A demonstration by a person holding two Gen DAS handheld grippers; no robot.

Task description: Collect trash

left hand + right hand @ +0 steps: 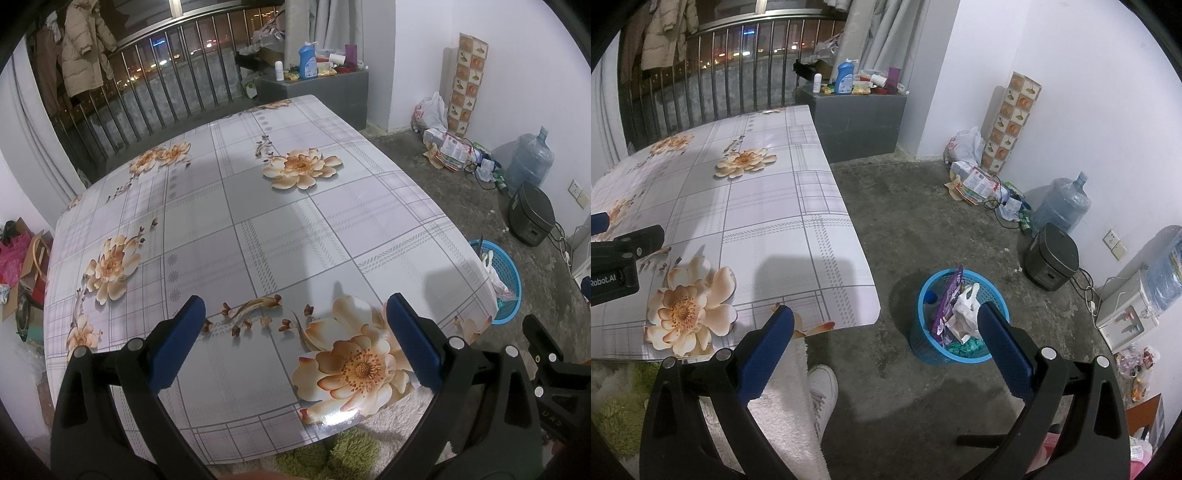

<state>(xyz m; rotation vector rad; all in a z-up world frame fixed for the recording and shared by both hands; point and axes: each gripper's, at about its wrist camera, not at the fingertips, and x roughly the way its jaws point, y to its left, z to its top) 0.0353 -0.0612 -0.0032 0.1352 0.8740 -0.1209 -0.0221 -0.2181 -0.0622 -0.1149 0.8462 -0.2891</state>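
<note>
Left hand-held gripper [293, 314]: held over the near edge of the counter, its two blue-padded fingers spread wide with nothing between them; only the flowered cloth shows in the gap.
Right hand-held gripper [886, 325]: held past the counter's right corner, above the floor, fingers spread wide and gripping nothing; its right blue pad overlaps the near rim of the basket in the right wrist view.
Counter [258, 221]: covered by a glossy checked cloth with large cream and orange flowers; the part of its top that shows in the left wrist view carries no loose items.
Blue basket [925, 295]: round plastic mesh basket standing on the concrete floor [923, 229], just off the counter's right corner; in the left wrist view only part of it [511, 280] shows beyond the counter edge.
Trash: inside the basket, a purple wrapper [947, 302] standing on end, a crumpled white plastic bag [966, 308] beside it, something teal low at the front, and a blue rounded piece at the left that may be a bottle cap, though it is too small to be sure.
Person: a white fluffy garment [786, 398] and a white shoe [823, 391] show under the right hand-held gripper, near the counter's edge.
Floor by the wall: a water jug [1062, 203], a dark rice cooker [1051, 258], and a heap of papers and bags [975, 181], all well apart from the basket.
</note>
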